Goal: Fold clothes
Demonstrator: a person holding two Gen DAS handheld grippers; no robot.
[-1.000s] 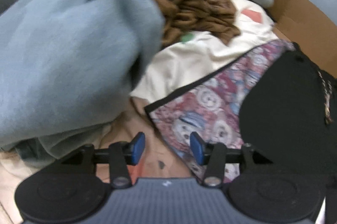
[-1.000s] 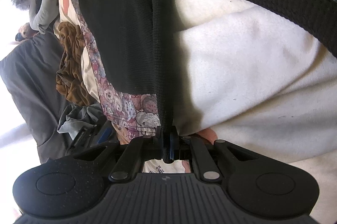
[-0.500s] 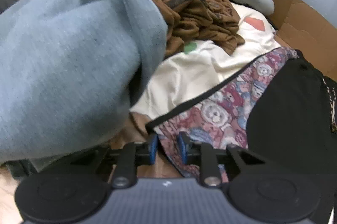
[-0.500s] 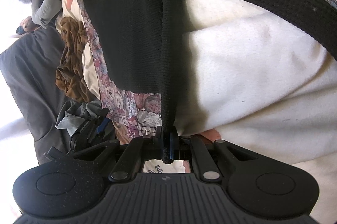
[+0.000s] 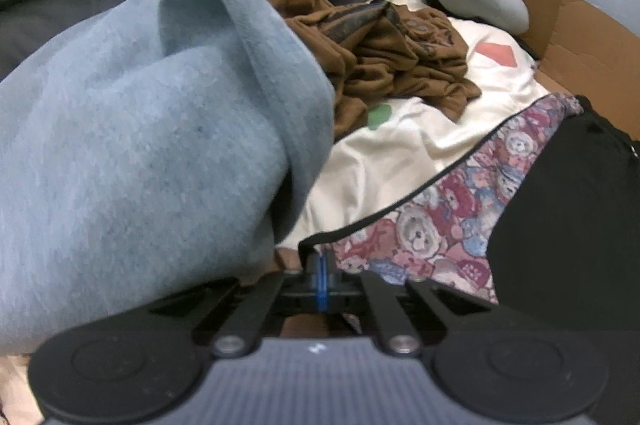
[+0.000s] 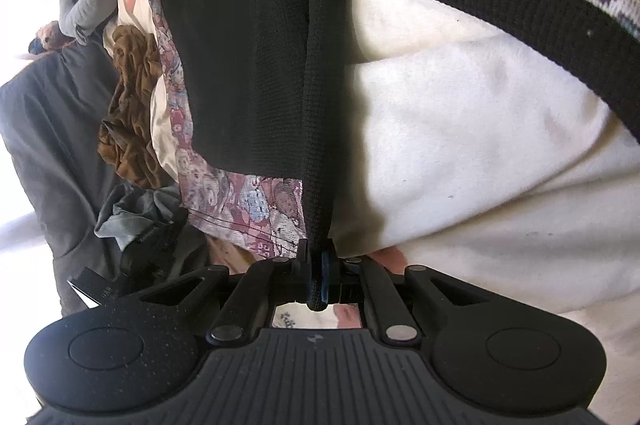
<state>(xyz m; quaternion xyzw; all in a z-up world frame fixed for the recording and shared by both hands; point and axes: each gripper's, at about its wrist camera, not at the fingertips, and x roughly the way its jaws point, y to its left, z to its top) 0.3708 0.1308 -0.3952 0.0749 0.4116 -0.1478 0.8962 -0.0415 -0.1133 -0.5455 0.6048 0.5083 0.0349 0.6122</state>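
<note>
1. Left wrist view: the left gripper (image 5: 321,275) has its 2 blue pads pressed together on the black-trimmed corner of the teddy-bear print garment (image 5: 432,229); its jaws have just been closing, and that thin hem is all that lies between them.
2. The garment shows pink, blue and cream bears on one face and plain black fabric (image 5: 568,209) on the other. It lies on the cream sheet (image 5: 400,153), and its black-piped edge runs as a long line from the pads up toward the upper right, toward the cardboard box (image 5: 580,37).
3. A pale blue sweatshirt (image 5: 140,145) bulges just left of the gripper; a crumpled brown garment (image 5: 392,65) sits farther back on the sheet.
4. Right wrist view: the right gripper (image 6: 316,261) is clamped on a narrow fold of the garment's black knit (image 6: 320,105).
5. That fold rises as a taut, near-vertical ridge from the pads to the top of the frame, with black cloth spreading left and the bear print (image 6: 240,201) showing below it.
6. A white fleecy cloth (image 6: 480,145) fills the right side beneath the black knit.
</note>
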